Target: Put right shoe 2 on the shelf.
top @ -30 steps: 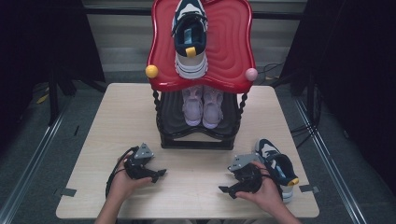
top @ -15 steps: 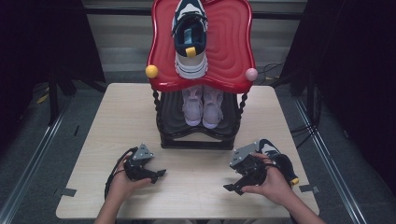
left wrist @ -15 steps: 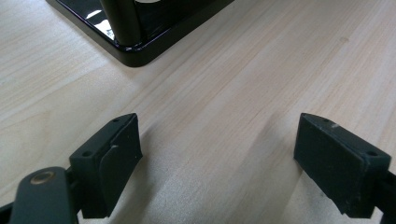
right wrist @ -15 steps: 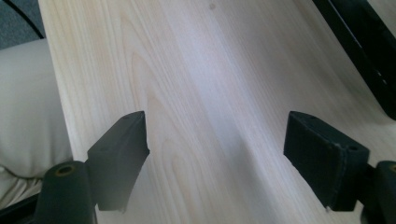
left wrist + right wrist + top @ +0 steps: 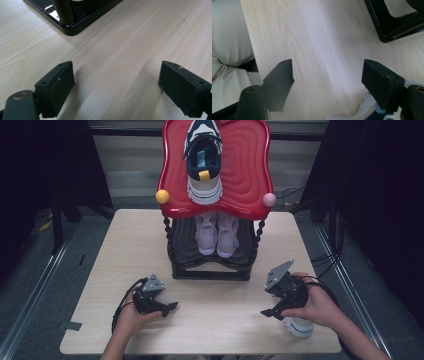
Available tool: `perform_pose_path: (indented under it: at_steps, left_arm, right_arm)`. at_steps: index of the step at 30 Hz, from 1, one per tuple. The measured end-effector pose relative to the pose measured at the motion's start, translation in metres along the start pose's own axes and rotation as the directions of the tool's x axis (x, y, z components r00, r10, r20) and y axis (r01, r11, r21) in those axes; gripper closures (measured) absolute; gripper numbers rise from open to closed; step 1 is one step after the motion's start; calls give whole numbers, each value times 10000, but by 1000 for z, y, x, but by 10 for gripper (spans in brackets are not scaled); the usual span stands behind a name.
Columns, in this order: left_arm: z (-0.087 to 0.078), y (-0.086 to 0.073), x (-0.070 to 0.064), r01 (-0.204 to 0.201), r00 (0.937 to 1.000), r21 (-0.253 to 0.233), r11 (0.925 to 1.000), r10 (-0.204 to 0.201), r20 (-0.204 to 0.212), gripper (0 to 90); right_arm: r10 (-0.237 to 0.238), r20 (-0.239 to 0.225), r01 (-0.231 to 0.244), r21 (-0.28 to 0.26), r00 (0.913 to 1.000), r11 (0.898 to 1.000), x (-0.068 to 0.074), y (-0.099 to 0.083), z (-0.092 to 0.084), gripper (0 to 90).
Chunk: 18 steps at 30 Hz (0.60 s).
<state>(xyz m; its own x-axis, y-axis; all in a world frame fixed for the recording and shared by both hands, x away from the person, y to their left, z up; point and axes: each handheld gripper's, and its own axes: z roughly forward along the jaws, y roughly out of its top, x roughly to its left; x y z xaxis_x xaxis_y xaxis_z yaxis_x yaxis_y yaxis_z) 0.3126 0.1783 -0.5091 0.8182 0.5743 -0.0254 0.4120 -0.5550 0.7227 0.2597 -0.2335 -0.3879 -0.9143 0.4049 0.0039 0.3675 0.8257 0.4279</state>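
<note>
Nowhere legible writing on either sneaker [image 5: 203,162], shoe rack [image 5: 215,190].

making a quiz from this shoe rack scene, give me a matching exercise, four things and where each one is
Things:
1. dark blue and white shoe
2. pair of pale pink shoes
3. yellow ball
4. shoe by the right hand

Places:
A. lower black shelf of the rack
B. on the table, near its right front corner
C. red top shelf
D. left front corner of the red shelf

Pairs: 1-C, 2-A, 3-D, 4-B
</note>
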Motion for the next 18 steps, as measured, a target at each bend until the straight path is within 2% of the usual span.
perform_pose_path:
  at_steps: [8,10,12,18]
  left_arm:
    - [0,0,0,-6,10000,0,10000,6,-4,126]
    - [0,0,0,22,10000,-3,10000,-22,11,126]
    - [0,0,0,21,10000,-4,10000,-21,10,126]
    - [0,0,0,-18,10000,2,10000,18,-12,126]
  right_arm:
    - [59,163,-71,776,9999,9970,-5,-16,-21,254]
    - [-24,317,-5,899,9995,9960,-8,-22,-23,255]
    - [111,292,-142,1086,9995,9940,-9,-26,-24,255]
    - [31,354,-82,1446,9994,9895,-10,-38,-31,255]
